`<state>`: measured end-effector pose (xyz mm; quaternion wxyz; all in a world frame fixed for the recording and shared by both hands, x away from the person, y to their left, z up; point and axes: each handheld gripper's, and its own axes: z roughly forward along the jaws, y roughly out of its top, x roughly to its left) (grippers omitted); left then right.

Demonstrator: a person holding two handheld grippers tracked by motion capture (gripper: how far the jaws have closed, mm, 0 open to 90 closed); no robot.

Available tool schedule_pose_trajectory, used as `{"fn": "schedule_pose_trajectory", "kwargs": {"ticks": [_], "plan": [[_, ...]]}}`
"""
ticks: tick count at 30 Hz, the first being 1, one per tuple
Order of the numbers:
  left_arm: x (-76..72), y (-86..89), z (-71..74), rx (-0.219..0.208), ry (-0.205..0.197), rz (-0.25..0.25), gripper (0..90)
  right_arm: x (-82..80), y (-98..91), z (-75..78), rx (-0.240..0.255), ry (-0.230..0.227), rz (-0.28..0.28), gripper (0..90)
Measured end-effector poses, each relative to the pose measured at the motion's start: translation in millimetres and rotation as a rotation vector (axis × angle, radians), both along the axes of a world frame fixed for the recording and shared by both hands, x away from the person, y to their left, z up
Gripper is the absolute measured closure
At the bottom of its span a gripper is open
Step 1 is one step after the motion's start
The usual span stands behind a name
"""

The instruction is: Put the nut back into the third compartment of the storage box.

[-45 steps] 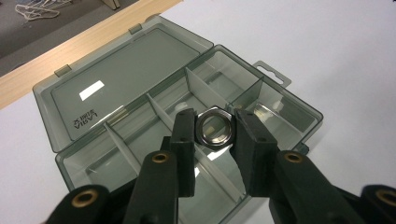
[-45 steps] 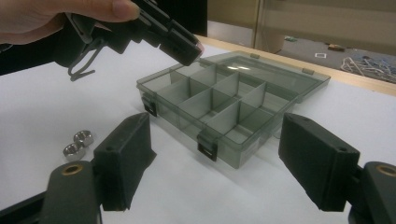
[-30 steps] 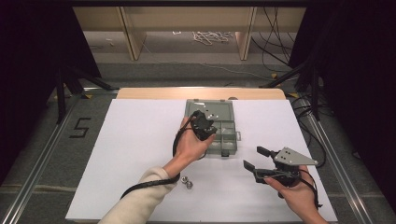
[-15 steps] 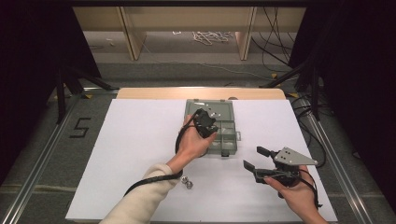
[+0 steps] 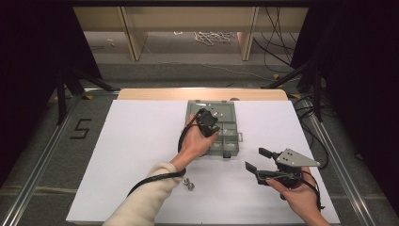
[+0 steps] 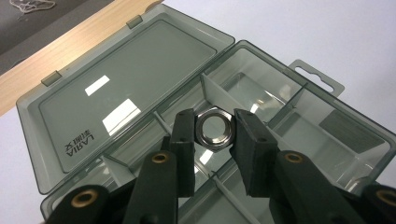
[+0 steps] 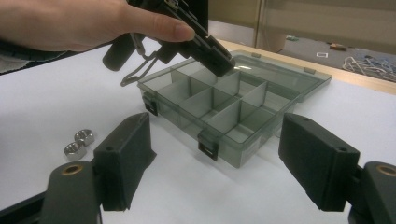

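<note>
- Over the middle of the white table (image 5: 141, 155), in the high view, the left gripper (image 5: 210, 123) hangs above the open compartment box (image 5: 229, 141), pointing down into its near rows. The left hand (image 5: 197, 142) is right at the box, while the right gripper (image 5: 256, 160) sits well apart at the box's near right, so the left is plainly the nearer one. Two spare nuts (image 5: 188, 183) lie on the table just beside the left forearm, near the table's front edge. The right gripper's jaws stand wide with nothing between them.
- Along the left gripper's own jaws, in the left gripper view, a steel hex nut (image 6: 213, 128) sits clamped between the two pads (image 6: 183, 135), its bore facing the camera. The jaws are narrowed to the nut's width and press its opposite sides. Straight beyond and below the nut lie the compartment box's dividers (image 6: 219, 93), with the flat lid (image 6: 112, 88) lying open to the far left. I judge the drop lies straight down from here.
- Ahead of the right gripper (image 7: 219, 154), in the right gripper view, its jaws gape wide and empty, the box (image 7: 224, 112) lying between and beyond them. The left gripper (image 7: 212, 53) dips its tip over a middle compartment in the far row, and the two nuts (image 7: 79, 142) rest at the left.
</note>
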<state>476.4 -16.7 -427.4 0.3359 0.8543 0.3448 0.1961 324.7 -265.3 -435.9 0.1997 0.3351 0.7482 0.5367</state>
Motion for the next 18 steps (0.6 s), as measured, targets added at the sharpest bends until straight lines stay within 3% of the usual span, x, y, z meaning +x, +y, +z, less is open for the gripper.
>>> {"fn": "schedule_pose_trajectory", "kwargs": {"ticks": [1, 7, 18], "plan": [[1.3, 0.3, 0.0, 0.014, -0.015, -0.009, 70.1, 0.0, 0.0, 0.0, 0.001, 0.0, 0.001, 26.4], [3.8, -2.2, -3.8, 0.01, 0.003, -0.006, 70.1, 0.0, -0.1, 0.0, 0.002, 0.0, 0.0, 26.4], [7.4, -6.2, -6.2, 0.035, -0.011, -0.009, 69.9, -0.1, -0.6, 0.3, -0.003, 0.001, -0.003, 26.4]]}}
